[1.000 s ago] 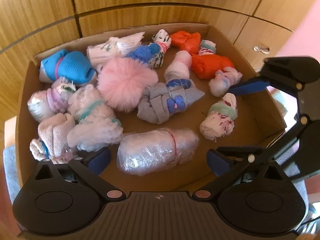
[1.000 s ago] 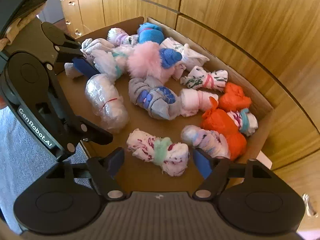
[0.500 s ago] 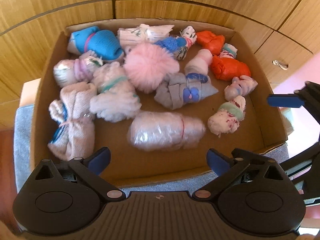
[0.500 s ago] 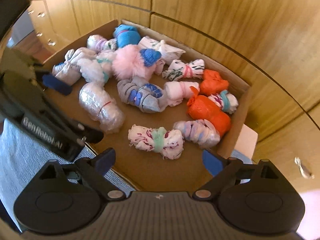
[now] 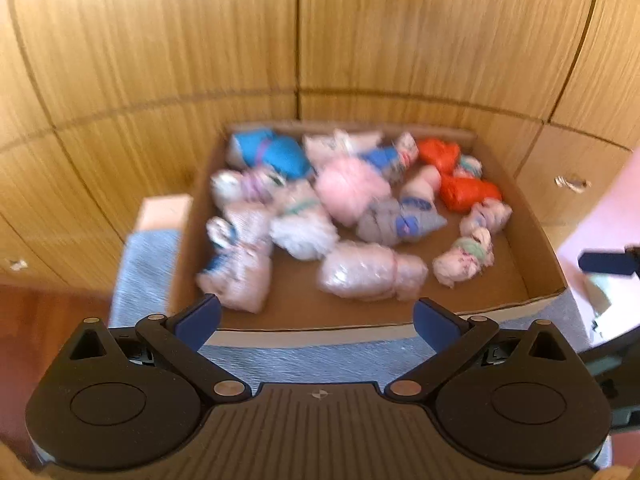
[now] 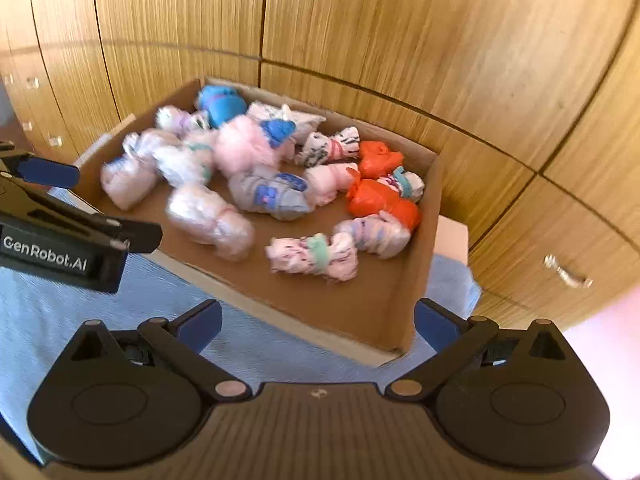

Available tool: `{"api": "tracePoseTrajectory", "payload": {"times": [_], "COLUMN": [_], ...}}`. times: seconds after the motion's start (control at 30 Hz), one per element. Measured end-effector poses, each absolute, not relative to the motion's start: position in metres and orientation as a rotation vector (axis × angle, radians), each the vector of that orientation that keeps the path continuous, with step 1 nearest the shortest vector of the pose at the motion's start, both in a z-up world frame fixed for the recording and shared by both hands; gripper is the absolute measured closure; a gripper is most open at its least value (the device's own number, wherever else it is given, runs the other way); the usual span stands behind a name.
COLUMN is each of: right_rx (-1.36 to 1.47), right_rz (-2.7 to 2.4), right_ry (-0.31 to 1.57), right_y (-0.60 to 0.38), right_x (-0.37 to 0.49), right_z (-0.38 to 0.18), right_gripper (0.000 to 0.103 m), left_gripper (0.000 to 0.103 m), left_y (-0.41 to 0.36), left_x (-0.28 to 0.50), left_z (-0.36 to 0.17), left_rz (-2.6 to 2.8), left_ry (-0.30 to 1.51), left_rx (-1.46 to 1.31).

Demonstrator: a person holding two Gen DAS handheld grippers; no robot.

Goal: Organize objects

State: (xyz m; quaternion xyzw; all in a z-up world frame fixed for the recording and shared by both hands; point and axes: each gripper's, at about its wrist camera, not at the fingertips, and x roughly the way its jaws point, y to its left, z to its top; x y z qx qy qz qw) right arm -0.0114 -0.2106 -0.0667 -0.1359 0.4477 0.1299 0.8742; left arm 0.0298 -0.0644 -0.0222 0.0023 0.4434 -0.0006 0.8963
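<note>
— Sock bundles (image 5: 372, 276) fill the cardboard box (image 5: 536, 264), ahead of both our grippers.
— Left gripper (image 5: 316, 318) and right gripper (image 6: 316, 320) gape empty; the clear-wrapped bundle lies crosswise, nearest our left.

One line of lettering reads clearly: "GenRobot.AI", white on the black side of the left gripper (image 6: 48, 172), which pokes in from the left edge of the right wrist view. A tiny pale emblem sits on each gripper's ribbed body, too small to read. The bundles in the cardboard box (image 6: 420, 280) show blurred prints, nothing legible there.
</note>
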Motion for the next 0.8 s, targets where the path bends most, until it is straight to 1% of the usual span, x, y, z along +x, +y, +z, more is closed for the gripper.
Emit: {"api": "tracePoseTrajectory", "payload": {"times": [0.23,0.4,0.57,0.8], "right_rx": [-0.182,-0.170,-0.184,-0.189], "right_rz": [0.269,0.278,0.296,0.308], "right_ry": [0.873,0.820,0.803,0.792], "right_y": [-0.210,-0.200,-0.193,-0.186], "right_x": [-0.037,-0.049,-0.054,-0.060], "right_z": [-0.061,-0.057,-0.056,-0.054], "right_gripper": [0.001,0.001,0.001,0.001], "left_gripper": [0.001,0.001,0.001,0.001], "left_y": [-0.061,-0.065,-0.063,-0.058], "left_x": [0.001,-0.017,-0.030,-0.039], "left_z": [-0.009,-0.006,-0.003,0.010], "left_rz": [0.066,0.100,0.087,0.055], "left_ry": [0.786,0.727,0.661,0.625], "left_rx": [0.067,0.145,0.164,0.141]}}
